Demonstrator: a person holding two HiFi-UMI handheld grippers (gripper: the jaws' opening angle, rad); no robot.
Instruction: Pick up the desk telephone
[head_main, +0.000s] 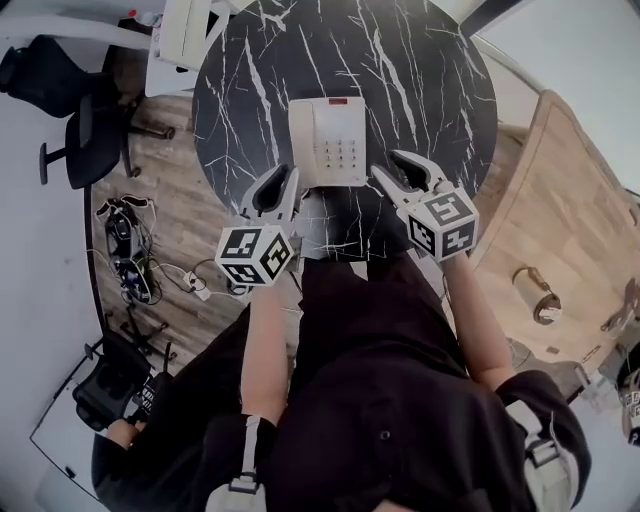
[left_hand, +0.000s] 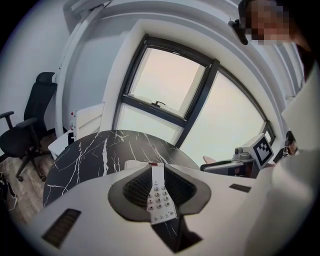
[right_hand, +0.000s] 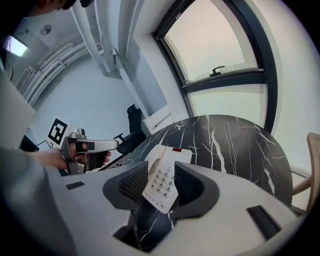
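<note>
Head view, phone (head_main: 328, 140): it is seen lying flat on the dark marbled table (head_main: 430, 70), toward the near edge, with the handset along its left side and the keypad to the right.
Head view, left tool (head_main: 279, 181): it is held just beside the phone's near left corner; no contact can be made out.
Head view, right tool (head_main: 399, 168): it is held just beside the near right corner, likewise apart from the phone as far as can be told.
Left gripper view, left tool (left_hand: 159, 186): the jaws are parted by only a narrow slit. Nothing is gripped; a strip of the phone (left_hand: 161, 204) is seen through the slit, lying ahead on the table.
Right gripper view, right tool (right_hand: 161, 187): the jaws are spread to a middling gap. Nothing is held; the phone (right_hand: 162, 186) is framed in the gap, ahead of the pads and not pressed by them.
Done: both tools are judged to be brought in on the phone from the near side, one at each corner.
Left: the phone is not yet grasped or raised. The sides must be taken between the pads, the grip closed, and the phone lifted off the table.
</note>
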